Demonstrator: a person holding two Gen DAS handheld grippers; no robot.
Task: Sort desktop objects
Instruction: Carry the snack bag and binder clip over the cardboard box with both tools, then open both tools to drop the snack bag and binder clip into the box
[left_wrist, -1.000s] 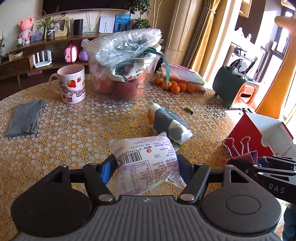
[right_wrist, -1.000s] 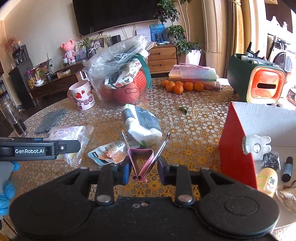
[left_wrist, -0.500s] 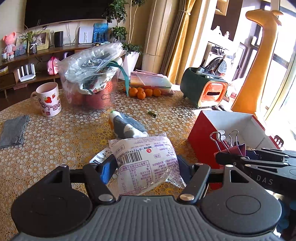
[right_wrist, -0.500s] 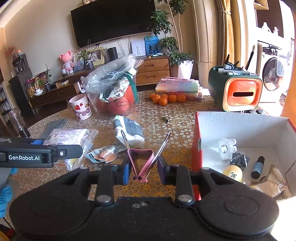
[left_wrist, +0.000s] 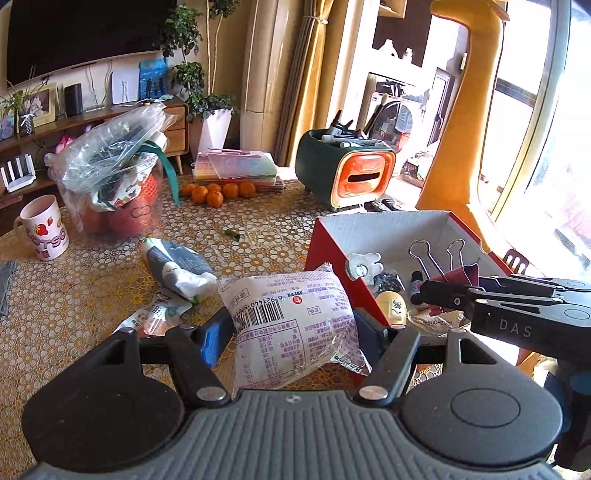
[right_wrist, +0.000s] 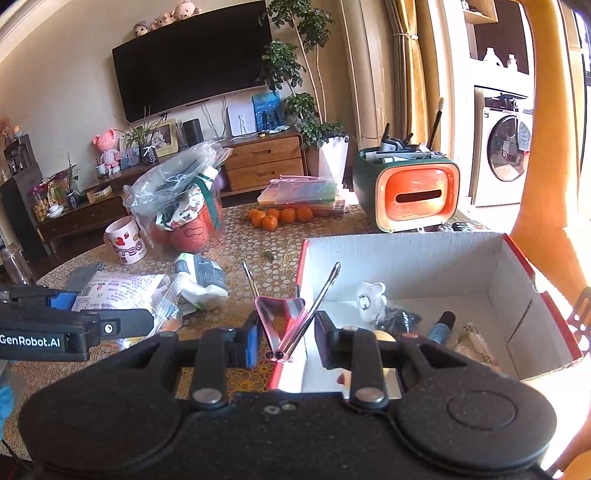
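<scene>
My left gripper (left_wrist: 291, 334) is shut on a white snack packet (left_wrist: 295, 306) with a barcode, held above the table just left of the red box (left_wrist: 325, 240). My right gripper (right_wrist: 286, 338) is shut on a pink binder clip (right_wrist: 280, 314), its wire handles pointing up, over the box's near left corner. The box (right_wrist: 406, 240) is white inside and holds a white figure (right_wrist: 369, 301), a dark bottle (right_wrist: 441, 323) and other small items. In the left wrist view the right gripper (left_wrist: 439, 295) and clip (left_wrist: 460, 273) hang over the box.
On the lace-patterned table lie a grey-white pouch (left_wrist: 177, 267) and a small packet (left_wrist: 155, 314). Further back are a strawberry mug (left_wrist: 42, 227), a plastic bag of fruit (left_wrist: 114, 177), oranges (left_wrist: 218, 192), a flat case (left_wrist: 236, 170) and a green-orange organiser (left_wrist: 347, 170).
Both grippers have moved to the right and slightly up, carrying the packet and the clip. The red box has come from the right edge into full view beneath the right gripper.
</scene>
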